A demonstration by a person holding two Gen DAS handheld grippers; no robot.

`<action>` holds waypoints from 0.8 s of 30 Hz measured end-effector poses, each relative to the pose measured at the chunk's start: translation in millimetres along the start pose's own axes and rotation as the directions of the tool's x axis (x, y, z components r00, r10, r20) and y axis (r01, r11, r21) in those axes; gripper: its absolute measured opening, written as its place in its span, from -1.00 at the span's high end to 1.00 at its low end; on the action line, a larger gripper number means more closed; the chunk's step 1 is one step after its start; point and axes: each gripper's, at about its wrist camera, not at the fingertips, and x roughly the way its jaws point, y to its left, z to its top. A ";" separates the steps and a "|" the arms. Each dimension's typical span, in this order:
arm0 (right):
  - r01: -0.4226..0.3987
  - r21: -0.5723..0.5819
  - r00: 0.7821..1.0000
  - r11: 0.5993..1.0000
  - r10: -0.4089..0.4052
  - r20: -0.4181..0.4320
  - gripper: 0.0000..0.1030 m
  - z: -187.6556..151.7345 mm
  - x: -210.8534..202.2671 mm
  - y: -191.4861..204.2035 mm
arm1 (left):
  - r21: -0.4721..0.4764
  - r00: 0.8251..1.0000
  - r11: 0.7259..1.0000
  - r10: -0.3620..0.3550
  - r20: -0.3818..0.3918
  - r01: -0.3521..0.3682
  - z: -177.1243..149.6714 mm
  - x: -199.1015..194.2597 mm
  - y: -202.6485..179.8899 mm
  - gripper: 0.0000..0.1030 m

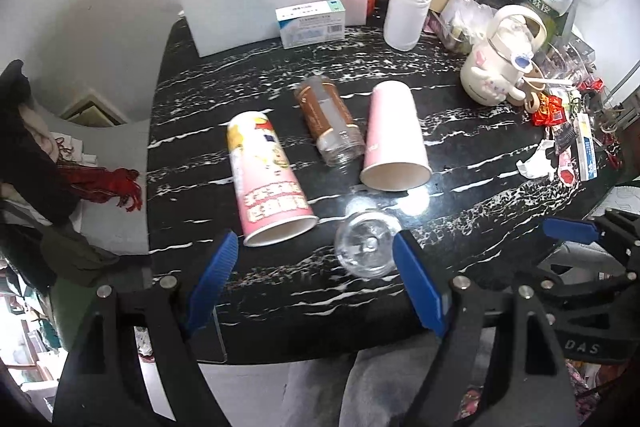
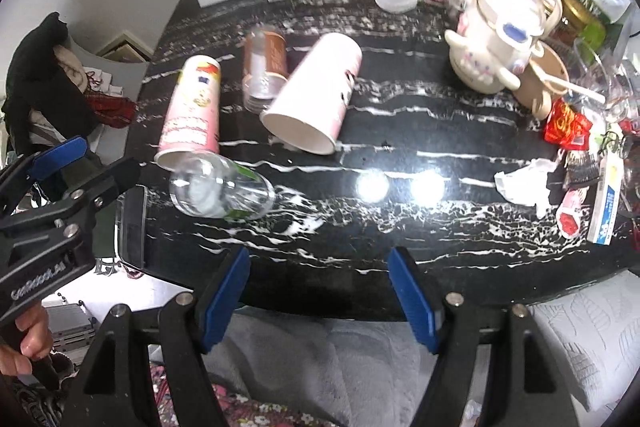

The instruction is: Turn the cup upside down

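From my left wrist camera, my left tool (image 1: 314, 259) hangs over the near edge of the black marbled worktop (image 1: 460, 131), its blue fingers spread wide with nothing between them. A clear glass cup (image 1: 366, 245) lies on its side just ahead, close to the right finger. Beyond it lie a printed pink paper cup (image 1: 266, 175), a brown bottle (image 1: 326, 121) and a plain pink paper cup (image 1: 394, 139), all tipped over.

From my right wrist camera, my right tool (image 2: 318, 277) is also open and empty. The glass cup (image 2: 220, 189) lies to its left, touching the printed cup's (image 2: 192, 111) rim.
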 end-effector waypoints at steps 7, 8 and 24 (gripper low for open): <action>0.010 -0.016 0.997 1.000 -0.008 0.082 -0.41 -2.6 -26.8 23.0 | -0.031 0.999 0.999 0.025 -0.027 -0.025 -9.0 -12.3 23.2 -0.61; 0.007 -0.019 0.996 1.000 -0.006 0.087 -0.41 -2.8 -28.6 25.5 | -0.038 0.999 0.999 0.025 -0.035 -0.027 -11.3 -12.3 27.1 -0.61; -0.009 -0.048 0.998 0.999 0.012 0.058 -0.41 -2.5 -21.4 53.2 | -0.066 0.995 0.998 0.014 -0.100 -0.021 -27.4 -0.6 49.5 -0.65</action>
